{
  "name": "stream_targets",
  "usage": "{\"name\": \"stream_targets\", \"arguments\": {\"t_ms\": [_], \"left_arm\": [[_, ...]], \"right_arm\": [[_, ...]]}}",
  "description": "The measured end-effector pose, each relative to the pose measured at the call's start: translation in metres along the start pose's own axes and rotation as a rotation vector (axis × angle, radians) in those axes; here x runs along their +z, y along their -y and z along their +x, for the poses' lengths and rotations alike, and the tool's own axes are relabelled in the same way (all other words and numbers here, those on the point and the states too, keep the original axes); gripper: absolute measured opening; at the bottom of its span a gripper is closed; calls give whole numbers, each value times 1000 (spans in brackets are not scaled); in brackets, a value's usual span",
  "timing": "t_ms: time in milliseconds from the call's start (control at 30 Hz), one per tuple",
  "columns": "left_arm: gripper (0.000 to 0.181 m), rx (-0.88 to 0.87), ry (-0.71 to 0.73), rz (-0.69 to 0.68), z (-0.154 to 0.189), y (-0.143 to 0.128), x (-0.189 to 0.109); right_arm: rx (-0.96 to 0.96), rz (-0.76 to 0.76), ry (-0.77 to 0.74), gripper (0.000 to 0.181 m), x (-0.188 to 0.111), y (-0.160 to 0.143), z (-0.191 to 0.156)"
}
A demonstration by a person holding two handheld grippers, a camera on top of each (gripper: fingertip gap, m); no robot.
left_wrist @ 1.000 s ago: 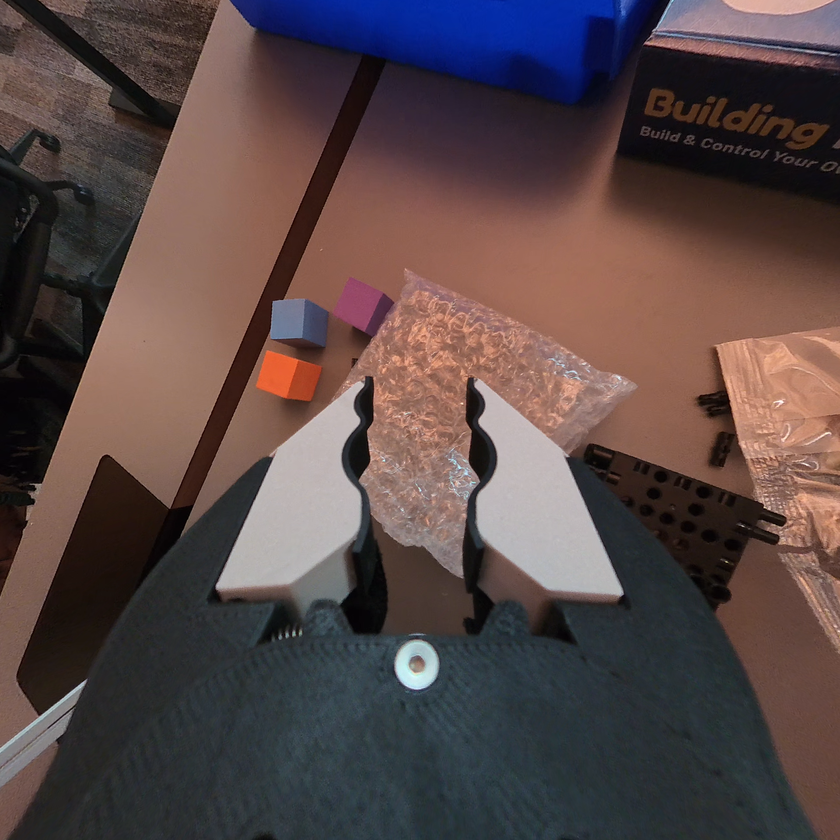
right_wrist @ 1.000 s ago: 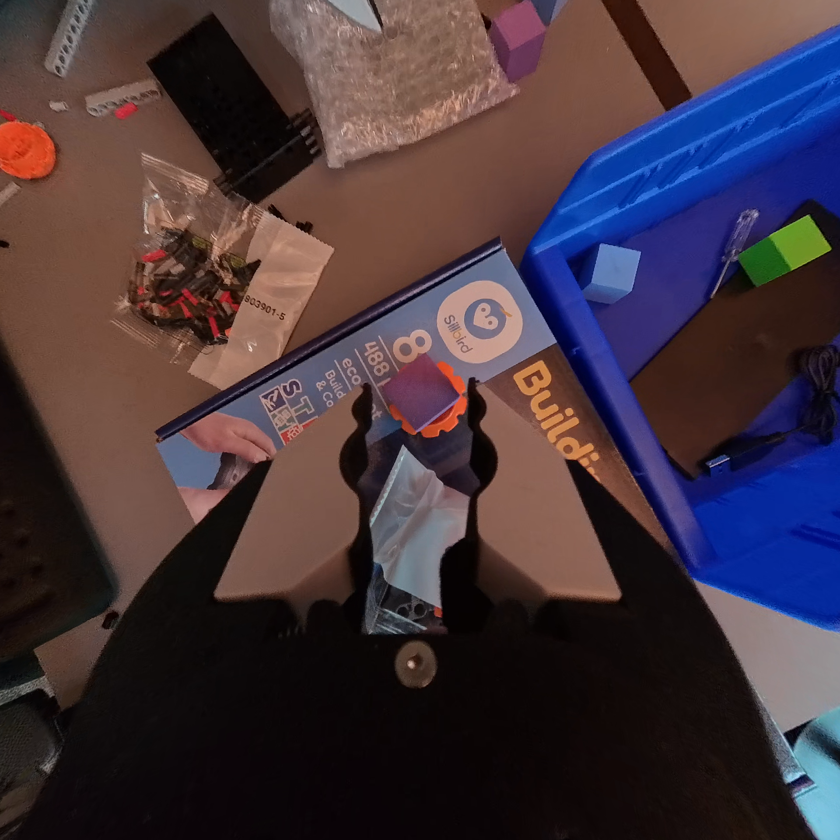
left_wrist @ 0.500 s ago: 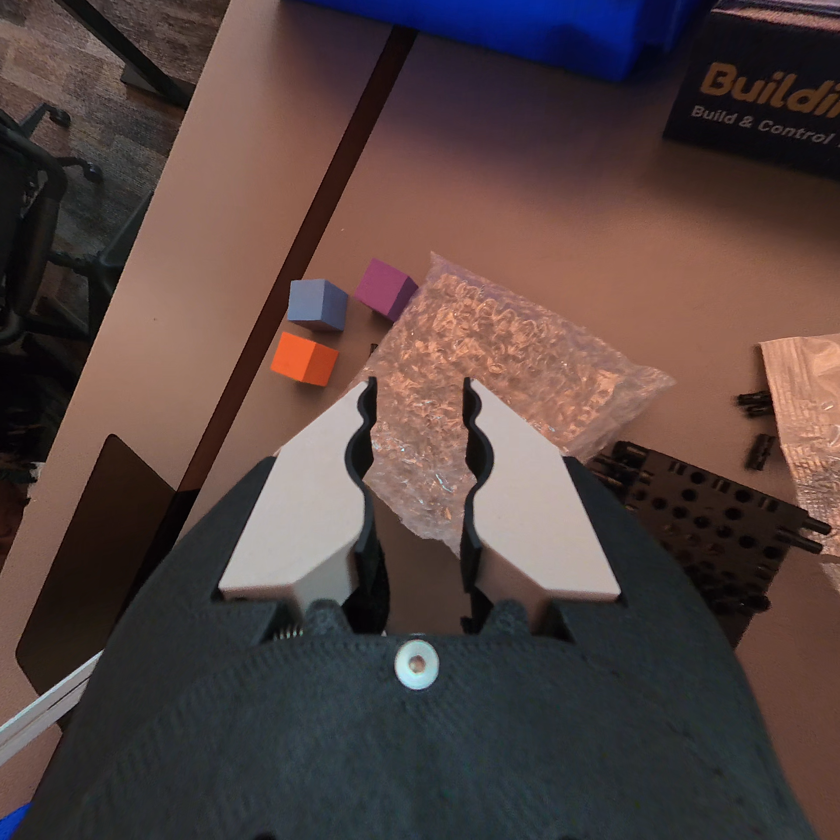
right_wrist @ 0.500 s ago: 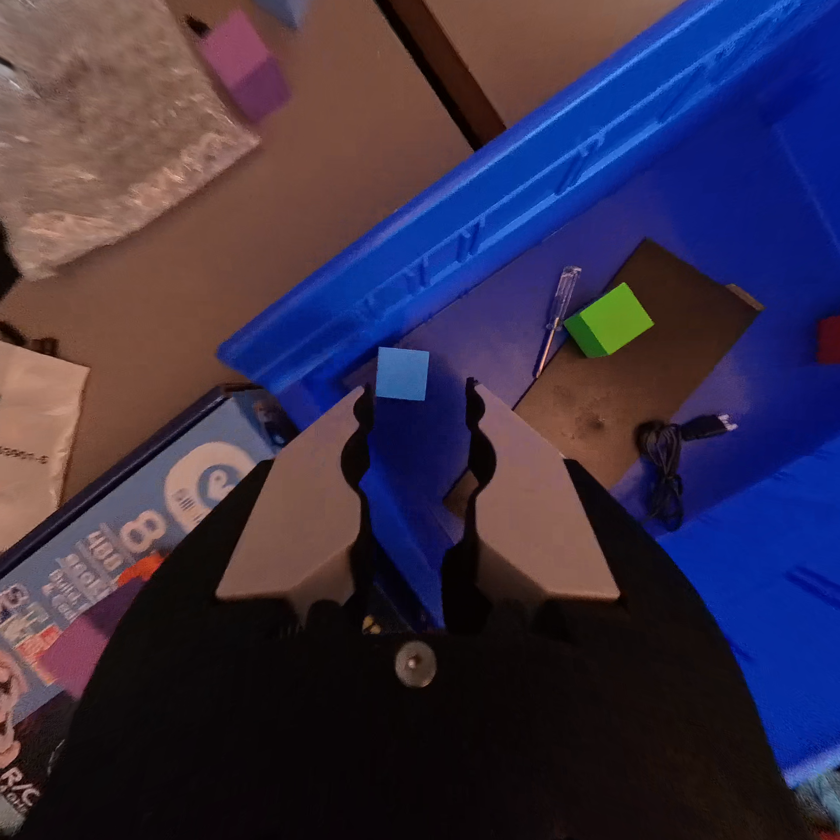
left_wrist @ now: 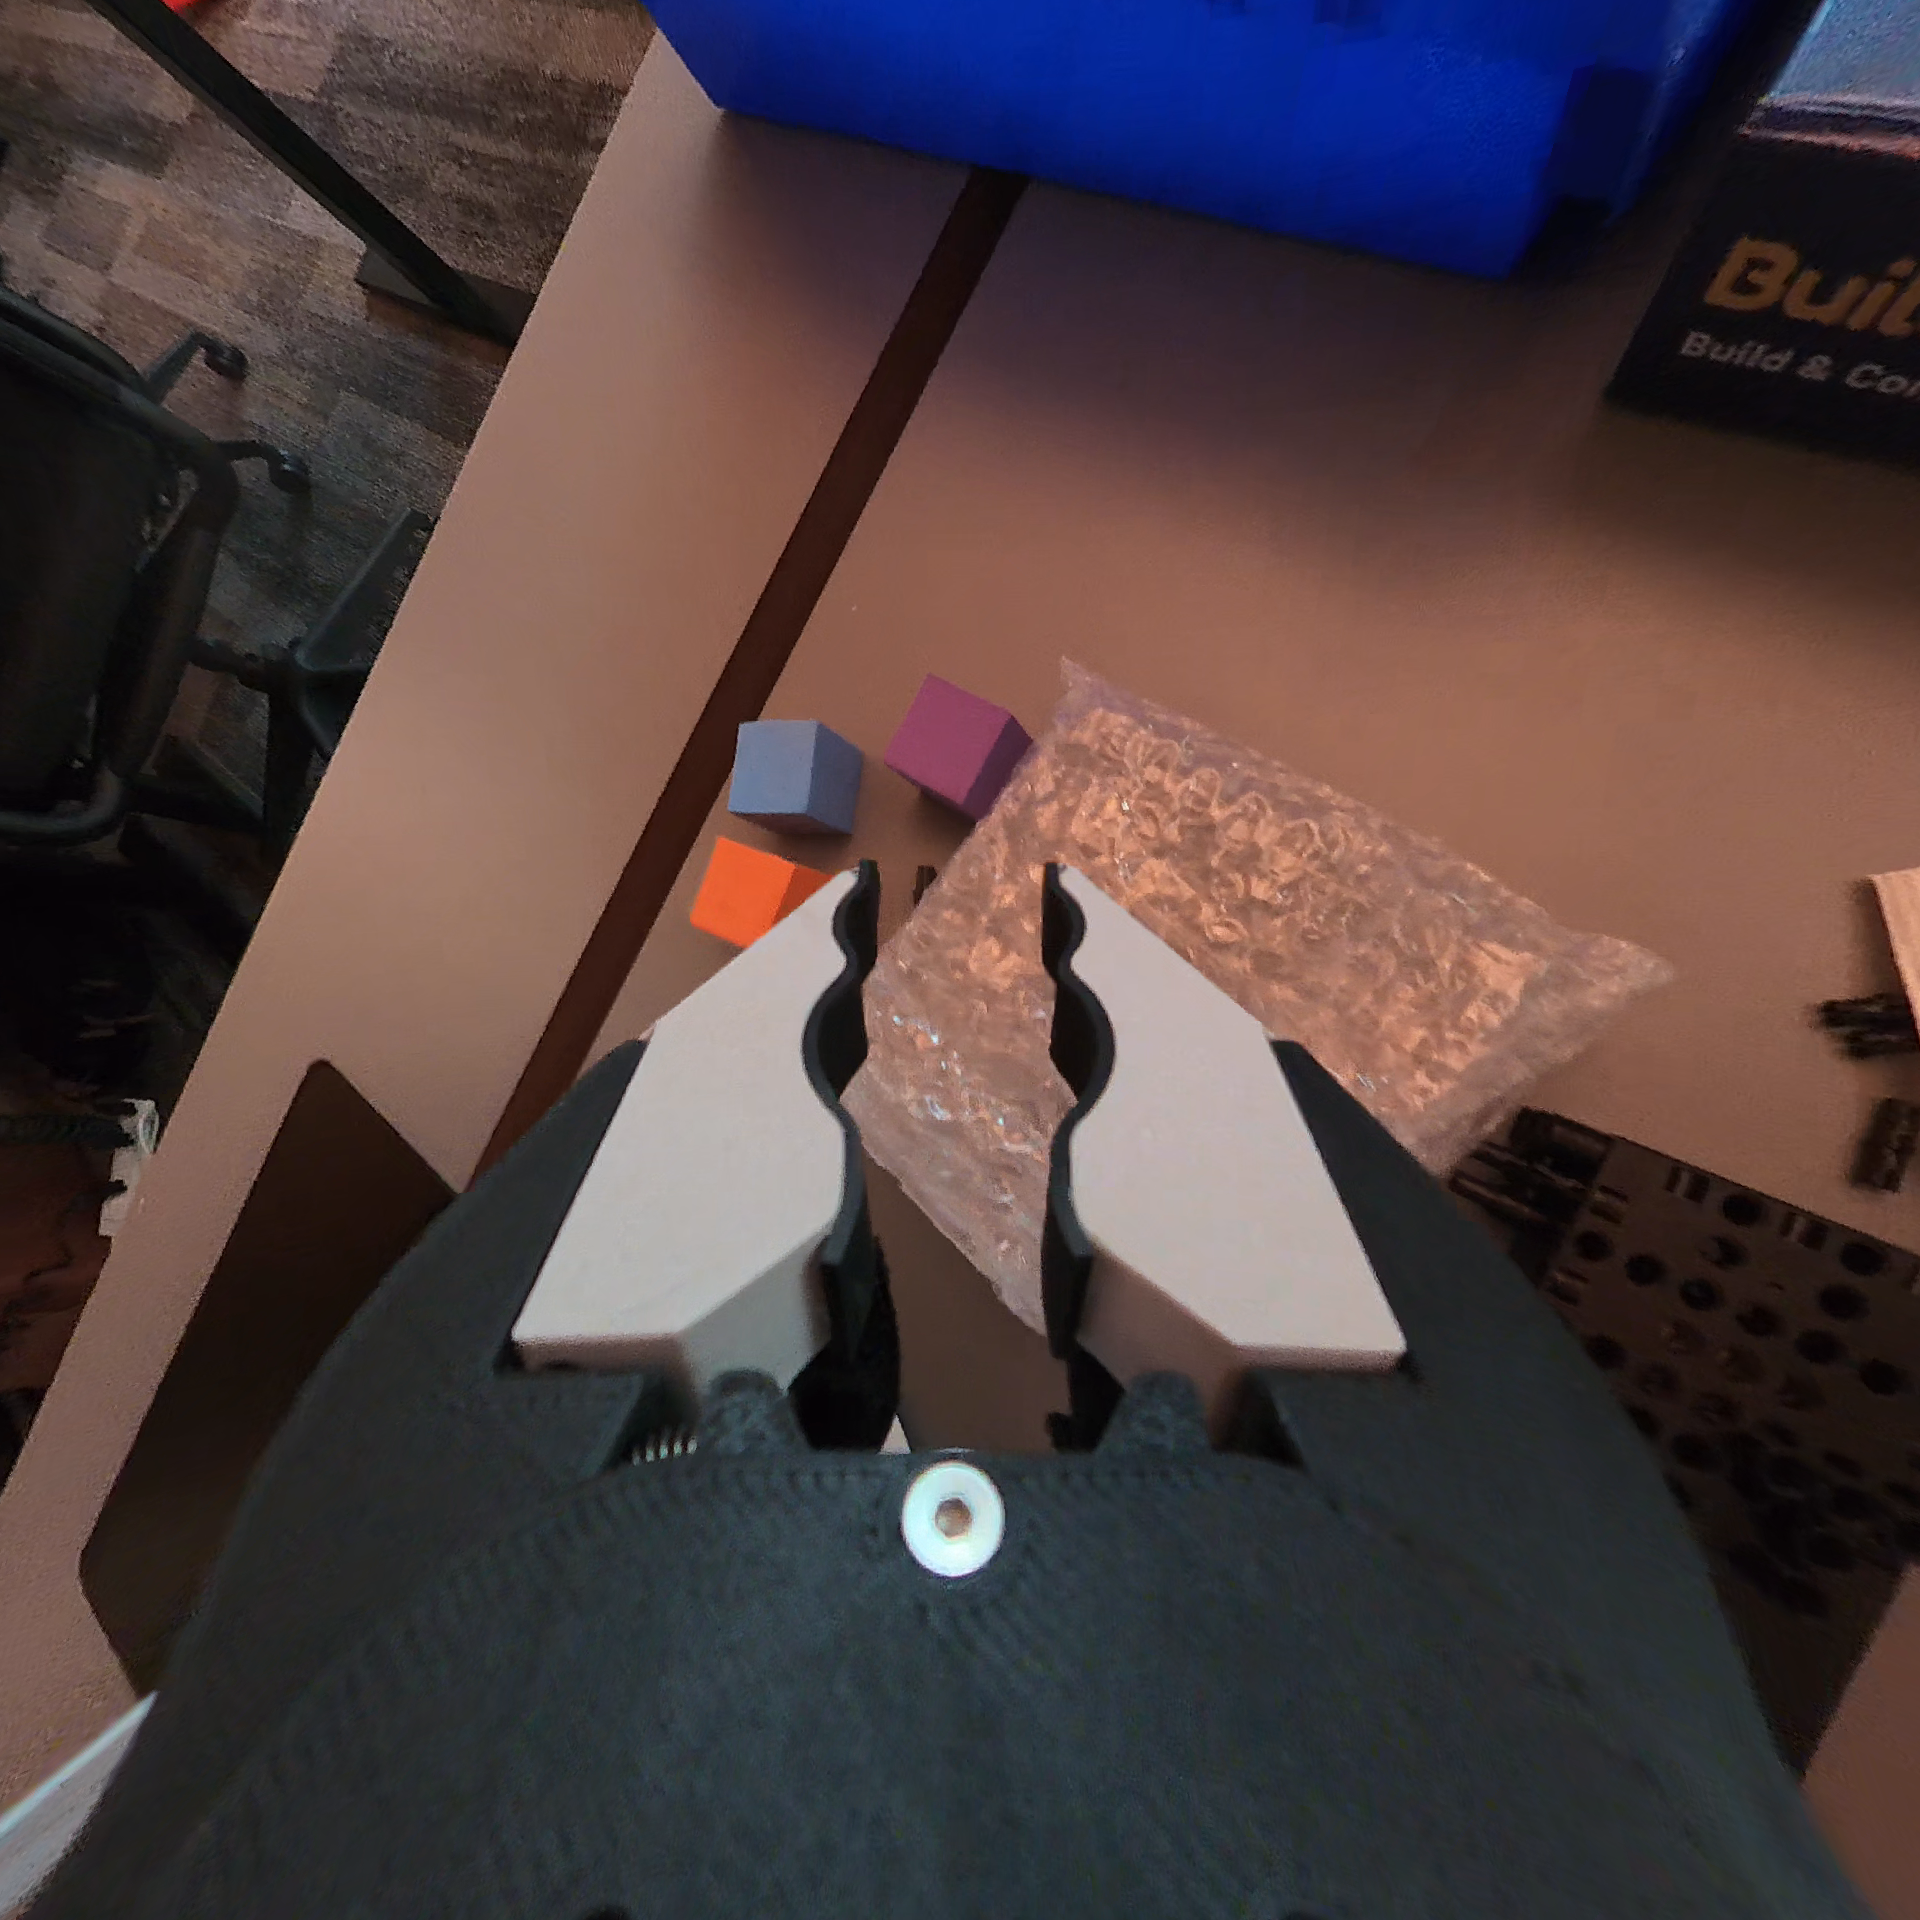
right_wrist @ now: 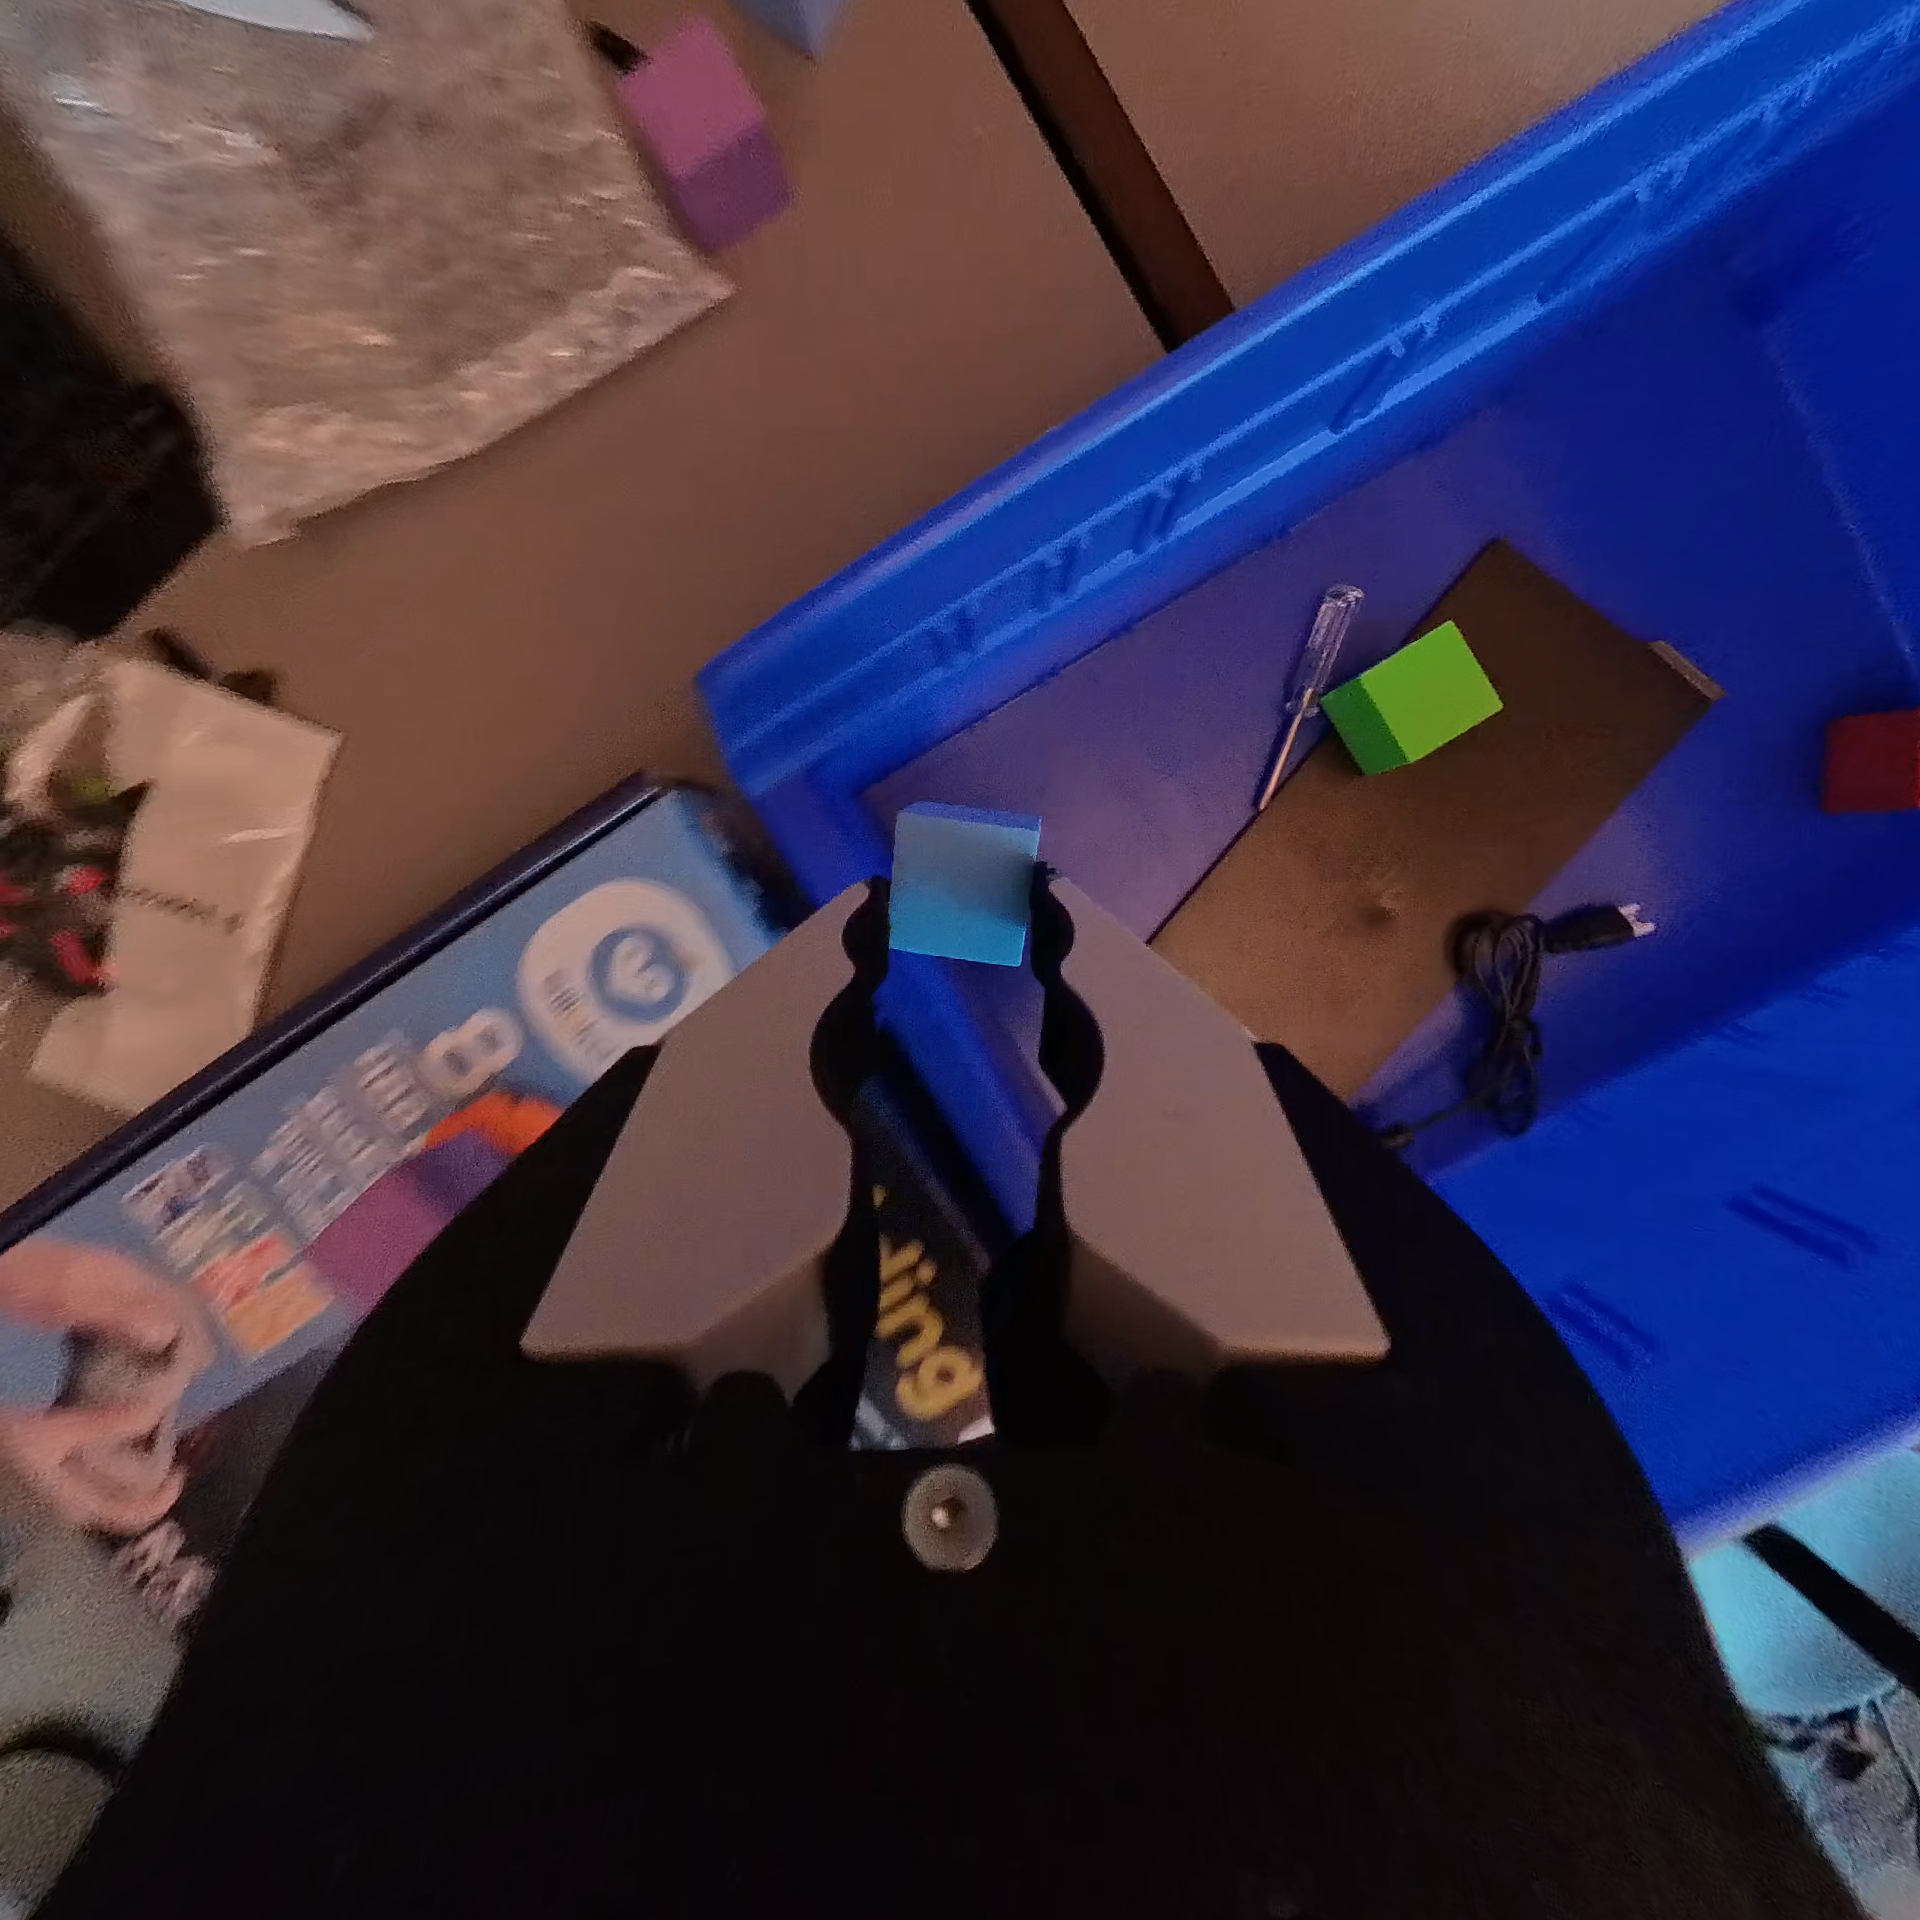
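Brown table [left_wrist: 1299, 499] fills both views, with carpet and a black chair [left_wrist: 94, 644] at the upper left of my left view. My left gripper [left_wrist: 958, 883] hangs with jaws released above a bubble-wrap bag [left_wrist: 1247, 914]; blue [left_wrist: 792, 777], purple [left_wrist: 956, 743] and orange [left_wrist: 743, 888] cubes sit left of it. My right gripper [right_wrist: 956, 894] tilts over a blue bin's [right_wrist: 1195, 416] rim, jaws flanking a light-blue cube [right_wrist: 961, 883]; I cannot tell whether they grip it.

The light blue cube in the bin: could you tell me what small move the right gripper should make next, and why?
Probably close the right gripper: the light blue cube sits between its fingers inside the blue bin, seemingly not yet squeezed.
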State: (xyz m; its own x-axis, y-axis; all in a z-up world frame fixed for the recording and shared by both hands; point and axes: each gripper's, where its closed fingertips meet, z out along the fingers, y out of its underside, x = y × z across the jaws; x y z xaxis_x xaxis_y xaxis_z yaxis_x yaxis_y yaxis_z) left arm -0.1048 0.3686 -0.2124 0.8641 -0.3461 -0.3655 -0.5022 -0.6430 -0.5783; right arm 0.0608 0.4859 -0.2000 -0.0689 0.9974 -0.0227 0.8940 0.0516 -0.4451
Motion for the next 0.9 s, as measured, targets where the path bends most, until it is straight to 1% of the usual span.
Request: {"name": "stream_targets", "arguments": {"t_ms": [133,200,267,367,433,467,800,900], "left_arm": [[30,36,-11,-22,-4,9,16],[29,77,-10,-46,-7,10,25],[28,109,-5,-71,-12,8,33],[30,118,-50,-80,-11,6,42],[37,127,-96,-84,-8,5,47],[37,137,-106,-86,-8,4,49],[34,186,-152,-142,-6,-11,67],[27,172,-162,-129,-4,-11,69]], "right_arm": [[-116,38,52,25,-52,-11,-36],[-209,30,103,26,-69,-19,-61],[-293,7,142,26,-78,-26,-80],[-364,-51,179,26,-80,-36,-97],[-381,-77,193,26,-79,-39,-100],[-391,-92,199,26,-77,-41,-101],[-412,-174,230,26,-64,-49,-105],[-397,-174,218,34,-66,-48,-103]]}}
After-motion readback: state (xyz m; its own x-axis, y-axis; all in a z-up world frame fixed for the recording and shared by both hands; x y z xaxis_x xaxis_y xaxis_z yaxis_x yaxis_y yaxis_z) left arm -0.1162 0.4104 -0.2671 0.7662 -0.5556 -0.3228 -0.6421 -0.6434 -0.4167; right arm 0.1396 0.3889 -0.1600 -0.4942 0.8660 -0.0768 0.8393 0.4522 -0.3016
